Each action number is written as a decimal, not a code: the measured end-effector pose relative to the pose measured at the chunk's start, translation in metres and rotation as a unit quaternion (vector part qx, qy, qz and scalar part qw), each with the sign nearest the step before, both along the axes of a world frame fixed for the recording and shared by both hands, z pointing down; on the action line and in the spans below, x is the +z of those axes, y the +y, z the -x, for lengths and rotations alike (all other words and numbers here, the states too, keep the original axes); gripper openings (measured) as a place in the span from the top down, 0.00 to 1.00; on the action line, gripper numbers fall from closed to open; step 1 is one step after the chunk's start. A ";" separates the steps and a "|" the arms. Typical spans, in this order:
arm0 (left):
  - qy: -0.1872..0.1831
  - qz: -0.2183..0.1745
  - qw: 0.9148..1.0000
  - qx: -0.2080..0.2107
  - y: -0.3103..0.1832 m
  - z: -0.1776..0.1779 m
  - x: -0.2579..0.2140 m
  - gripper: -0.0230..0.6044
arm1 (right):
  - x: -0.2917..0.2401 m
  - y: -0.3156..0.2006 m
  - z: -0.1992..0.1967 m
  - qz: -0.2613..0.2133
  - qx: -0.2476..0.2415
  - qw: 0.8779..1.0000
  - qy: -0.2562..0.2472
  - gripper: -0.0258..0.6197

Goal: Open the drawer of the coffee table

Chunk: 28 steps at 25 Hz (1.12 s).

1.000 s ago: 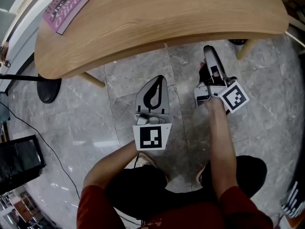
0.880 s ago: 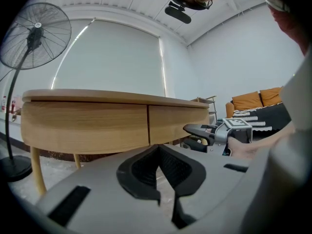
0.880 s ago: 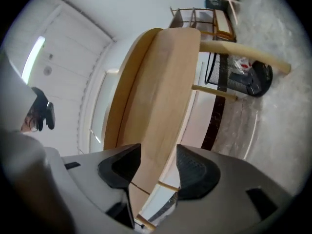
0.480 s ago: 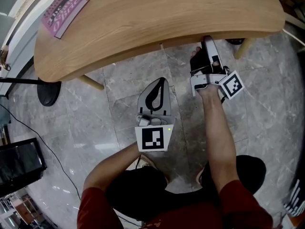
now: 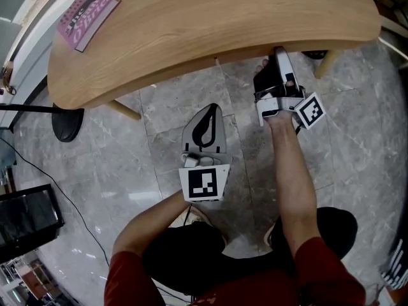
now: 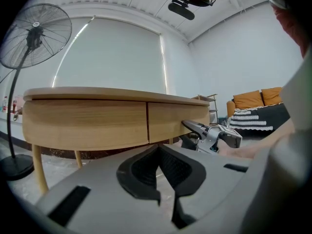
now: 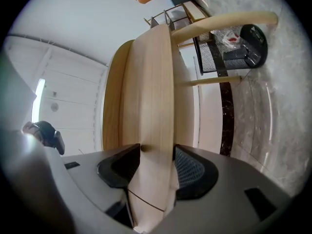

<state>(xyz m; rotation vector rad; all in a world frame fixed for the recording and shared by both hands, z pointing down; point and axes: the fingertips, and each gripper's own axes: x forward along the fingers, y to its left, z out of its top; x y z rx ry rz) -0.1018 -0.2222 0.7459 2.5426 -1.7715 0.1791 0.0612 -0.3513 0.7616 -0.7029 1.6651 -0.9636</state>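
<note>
The coffee table (image 5: pixel 210 24) has a curved light-wood top, and its drawer front (image 6: pixel 178 121) sits to the right of a vertical seam. My right gripper (image 5: pixel 276 57) reaches under the table's near edge. In the right gripper view (image 7: pixel 157 155) the drawer front (image 7: pixel 151 106) stands between the jaws; they have just been opening and stand open around it. The left gripper view also shows the right gripper (image 6: pixel 189 126) at the drawer's lower edge. My left gripper (image 5: pixel 213 109) hangs over the floor short of the table, shut and holding nothing (image 6: pixel 159 150).
A pink magazine (image 5: pixel 86 18) lies on the table's far left corner. A standing fan (image 6: pixel 35 35) with a round black base (image 5: pixel 67 125) stands left of the table. A dark box (image 5: pixel 25 215) and a cable lie on the grey tiled floor at left. An orange sofa (image 6: pixel 256 101) stands at the far right.
My right gripper has moved up to the table's near edge and rolled, so its jaws now straddle the drawer front. The left gripper has stayed put.
</note>
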 end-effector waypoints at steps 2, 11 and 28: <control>0.004 0.003 1.000 -0.005 0.000 0.003 -0.001 0.95 | -0.001 0.002 0.000 -0.004 -0.002 1.000 0.020 0.62; -0.003 0.011 1.000 -0.007 0.006 0.009 0.005 0.95 | -0.002 0.022 -0.003 -0.009 -0.005 1.000 0.013 0.63; 0.000 0.012 1.000 -0.011 0.015 0.012 0.004 0.95 | -0.002 0.085 -0.012 -0.019 0.002 1.000 0.017 0.64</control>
